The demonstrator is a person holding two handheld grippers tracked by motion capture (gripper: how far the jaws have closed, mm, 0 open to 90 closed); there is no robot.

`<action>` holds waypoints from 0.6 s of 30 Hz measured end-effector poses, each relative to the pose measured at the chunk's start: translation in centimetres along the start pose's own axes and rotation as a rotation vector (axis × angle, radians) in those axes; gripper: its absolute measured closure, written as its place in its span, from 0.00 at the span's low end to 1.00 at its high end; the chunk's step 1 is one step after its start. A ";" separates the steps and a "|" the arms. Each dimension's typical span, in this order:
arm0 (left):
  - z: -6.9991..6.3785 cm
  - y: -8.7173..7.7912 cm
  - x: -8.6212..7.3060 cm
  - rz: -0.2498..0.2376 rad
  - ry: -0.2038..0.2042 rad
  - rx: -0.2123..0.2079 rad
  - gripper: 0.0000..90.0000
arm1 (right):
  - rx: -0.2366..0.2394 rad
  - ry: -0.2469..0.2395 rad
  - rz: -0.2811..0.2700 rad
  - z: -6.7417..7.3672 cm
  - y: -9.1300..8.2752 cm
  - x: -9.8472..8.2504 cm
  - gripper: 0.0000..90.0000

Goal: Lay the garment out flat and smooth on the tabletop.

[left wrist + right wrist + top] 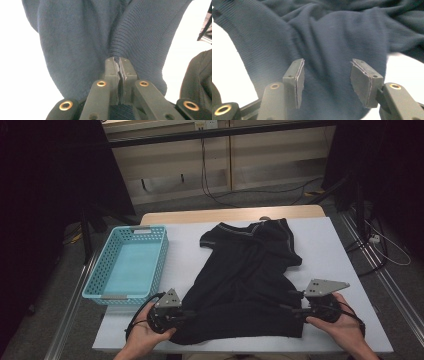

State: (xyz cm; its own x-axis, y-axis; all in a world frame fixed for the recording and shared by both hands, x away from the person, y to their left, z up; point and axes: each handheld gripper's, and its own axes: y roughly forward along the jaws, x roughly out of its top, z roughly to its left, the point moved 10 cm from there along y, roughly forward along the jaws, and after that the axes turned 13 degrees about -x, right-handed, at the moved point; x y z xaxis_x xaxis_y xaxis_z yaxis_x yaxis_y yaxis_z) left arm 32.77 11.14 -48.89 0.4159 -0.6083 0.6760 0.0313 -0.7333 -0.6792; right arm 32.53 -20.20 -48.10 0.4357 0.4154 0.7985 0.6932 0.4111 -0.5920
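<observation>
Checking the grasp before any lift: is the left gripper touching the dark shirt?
Touching. In the left gripper view, the left gripper has its jaws shut on a pinched fold of the dark shirt.

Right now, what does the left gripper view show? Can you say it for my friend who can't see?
The left hand-held gripper has its two black jaws pinched shut on a fold of a dark blue knitted shirt. The shirt spreads over a white table.

no readable text, labels, brands or numbers on any surface in these views.
</observation>
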 end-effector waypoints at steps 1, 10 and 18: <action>0.2 -0.1 -0.3 0.002 -0.005 0.002 0.96 | -0.004 0.012 -0.006 -0.3 -0.2 0.0 0.52; 1.6 -0.4 -1.6 0.055 -0.032 0.058 0.97 | -0.130 0.034 0.058 -3.6 0.0 -1.9 0.61; 2.2 -0.9 -3.0 0.101 -0.040 0.094 0.97 | -0.120 0.005 0.134 -3.0 0.9 -3.3 0.55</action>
State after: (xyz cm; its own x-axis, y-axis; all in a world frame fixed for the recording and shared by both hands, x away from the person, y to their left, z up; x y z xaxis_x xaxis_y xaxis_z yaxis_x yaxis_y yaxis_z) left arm 33.51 14.28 -50.91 0.4570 -0.6640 0.5918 0.0712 -0.6360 -0.7684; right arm 33.42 -23.63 -50.91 0.5313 0.4555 0.7143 0.6923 0.2527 -0.6760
